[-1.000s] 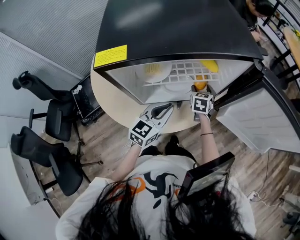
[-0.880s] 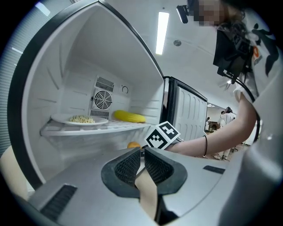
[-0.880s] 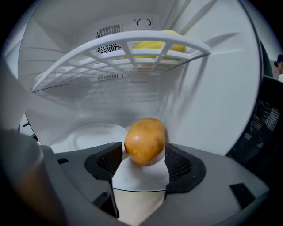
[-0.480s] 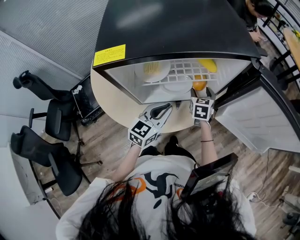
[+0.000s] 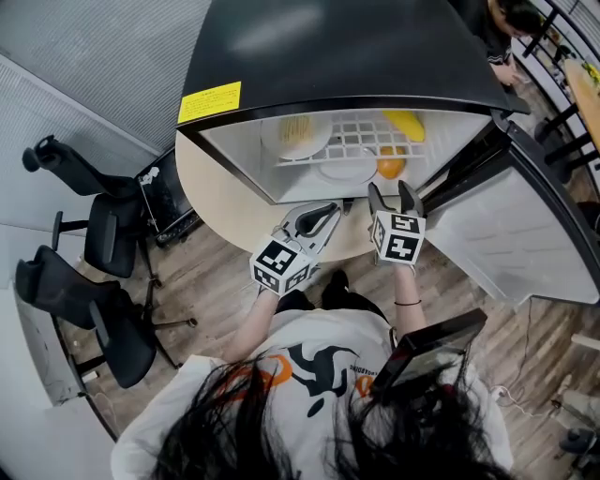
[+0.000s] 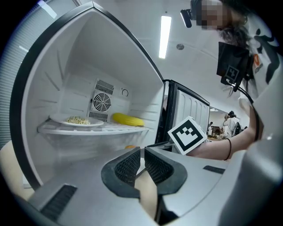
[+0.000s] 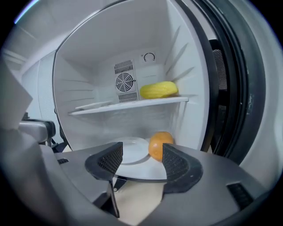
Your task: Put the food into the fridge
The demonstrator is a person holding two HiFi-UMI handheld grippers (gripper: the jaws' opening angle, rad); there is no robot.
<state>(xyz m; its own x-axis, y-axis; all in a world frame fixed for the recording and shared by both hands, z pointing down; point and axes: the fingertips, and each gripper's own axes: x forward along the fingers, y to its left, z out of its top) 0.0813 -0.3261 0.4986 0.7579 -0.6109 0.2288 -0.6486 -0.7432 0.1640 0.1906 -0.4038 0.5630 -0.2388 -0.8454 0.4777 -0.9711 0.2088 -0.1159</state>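
An orange (image 7: pixel 160 145) sits on the fridge's lower shelf beside a white plate (image 7: pixel 130 149); in the head view the orange (image 5: pixel 390 166) lies just beyond my right gripper (image 5: pixel 394 194). That gripper (image 7: pixel 142 160) is open and empty, drawn back in front of the fridge. On the upper wire shelf (image 5: pixel 361 138) lie a yellow corn cob (image 7: pixel 158 89) and a plate of noodles (image 6: pixel 78 120). My left gripper (image 6: pixel 142 162) is shut with nothing in it, held outside the fridge (image 5: pixel 323 218).
The black fridge (image 5: pixel 347 52) stands on a round beige table (image 5: pixel 230 211), its door (image 5: pixel 511 230) swung open to the right. Black office chairs (image 5: pixel 84 272) stand at the left on the wood floor. A person (image 5: pixel 511 23) is at the top right.
My right gripper has let go of the orange and pulled back out of the fridge, jaws now open. The orange stays on the lower shelf. The left gripper has barely moved.
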